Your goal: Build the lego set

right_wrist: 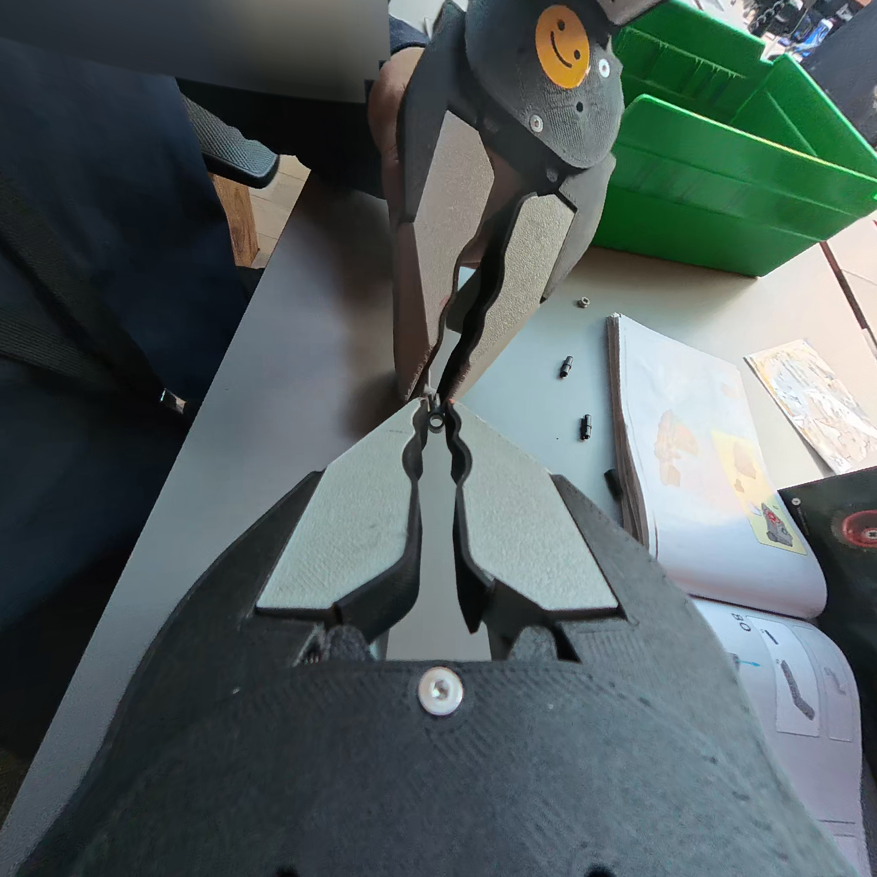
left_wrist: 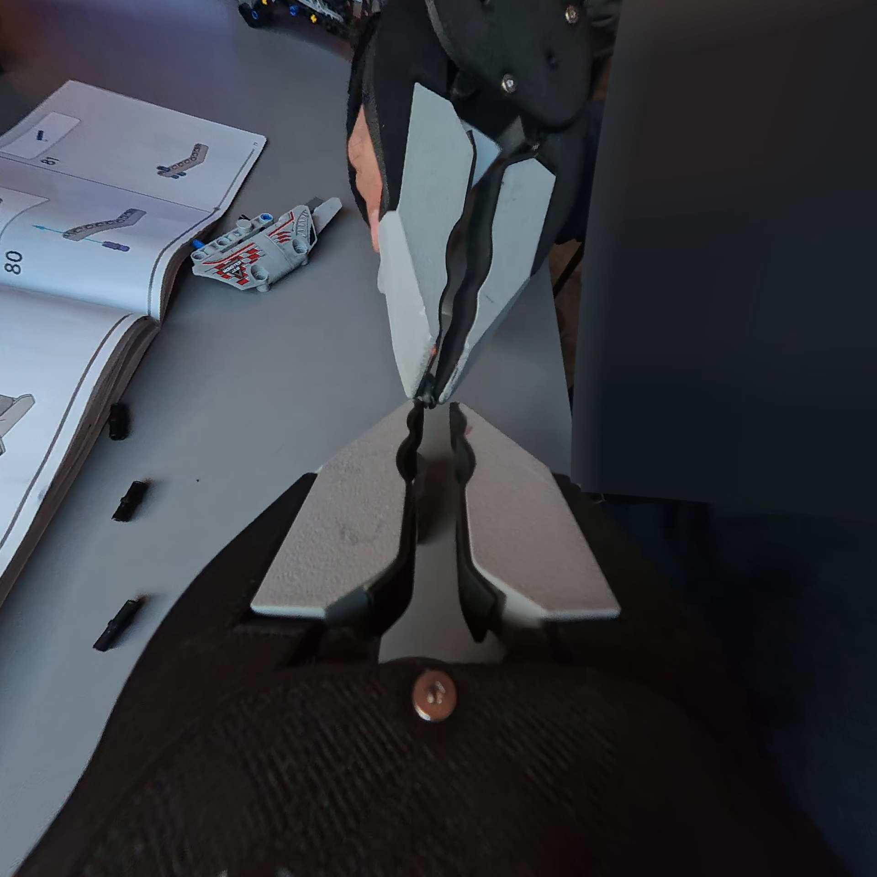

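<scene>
My right gripper (right_wrist: 435,413) is shut on a small black Lego pin (right_wrist: 435,421), seen end-on as a ring between its tips. My left gripper (right_wrist: 431,396), with an orange smiley disc on it, comes down from above and meets it tip to tip. In the left wrist view my left gripper (left_wrist: 434,410) shows a narrow gap between its tips, and bare table shows through. The right gripper (left_wrist: 427,398) hangs from above with the pin (left_wrist: 424,403) at its tips, touching the left fingertip. Both are held just above the grey table (left_wrist: 284,379).
An open instruction booklet (left_wrist: 95,213) (right_wrist: 688,451) lies on the table. A grey stickered Lego subassembly (left_wrist: 265,247) sits beside it. Loose black pins (left_wrist: 129,500) (right_wrist: 586,427) lie near the booklet. Green bins (right_wrist: 712,190) stand behind. A person in dark clothing (right_wrist: 95,284) sits at the table edge. Only a small space, under 4 cm, lies between the two pairs of fingers.
</scene>
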### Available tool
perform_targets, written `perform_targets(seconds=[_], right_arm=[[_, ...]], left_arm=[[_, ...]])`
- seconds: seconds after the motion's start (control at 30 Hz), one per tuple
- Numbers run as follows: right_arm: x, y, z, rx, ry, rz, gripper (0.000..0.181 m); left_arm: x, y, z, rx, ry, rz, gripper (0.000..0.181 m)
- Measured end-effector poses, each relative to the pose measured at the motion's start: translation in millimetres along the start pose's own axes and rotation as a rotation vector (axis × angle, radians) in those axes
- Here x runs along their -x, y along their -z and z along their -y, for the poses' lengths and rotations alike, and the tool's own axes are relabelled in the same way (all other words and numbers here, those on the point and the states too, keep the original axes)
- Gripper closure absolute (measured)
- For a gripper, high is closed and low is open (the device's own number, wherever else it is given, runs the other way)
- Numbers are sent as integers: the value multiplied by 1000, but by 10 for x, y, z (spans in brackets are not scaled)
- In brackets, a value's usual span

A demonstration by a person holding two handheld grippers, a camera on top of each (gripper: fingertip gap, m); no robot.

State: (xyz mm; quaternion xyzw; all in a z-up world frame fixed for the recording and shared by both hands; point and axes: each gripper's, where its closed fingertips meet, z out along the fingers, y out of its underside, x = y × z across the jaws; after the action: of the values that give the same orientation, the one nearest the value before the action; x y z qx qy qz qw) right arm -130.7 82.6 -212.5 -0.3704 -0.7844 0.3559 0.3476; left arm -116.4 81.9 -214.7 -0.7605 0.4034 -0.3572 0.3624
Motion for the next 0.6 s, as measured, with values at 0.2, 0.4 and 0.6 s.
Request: perform_targets(seconds=[0.2, 0.4, 0.6], right_arm=[[-27, 32, 85, -13, 108, -85, 178], [-91, 34, 121, 19, 215, -198, 178], [-84, 16, 101, 53, 253, -218, 178]], left_arm=[[-31, 56, 79, -77, 143, -103, 176], [-12, 119, 141, -156, 326, -216, 178], [33, 132, 154, -172, 385, -220, 176]])
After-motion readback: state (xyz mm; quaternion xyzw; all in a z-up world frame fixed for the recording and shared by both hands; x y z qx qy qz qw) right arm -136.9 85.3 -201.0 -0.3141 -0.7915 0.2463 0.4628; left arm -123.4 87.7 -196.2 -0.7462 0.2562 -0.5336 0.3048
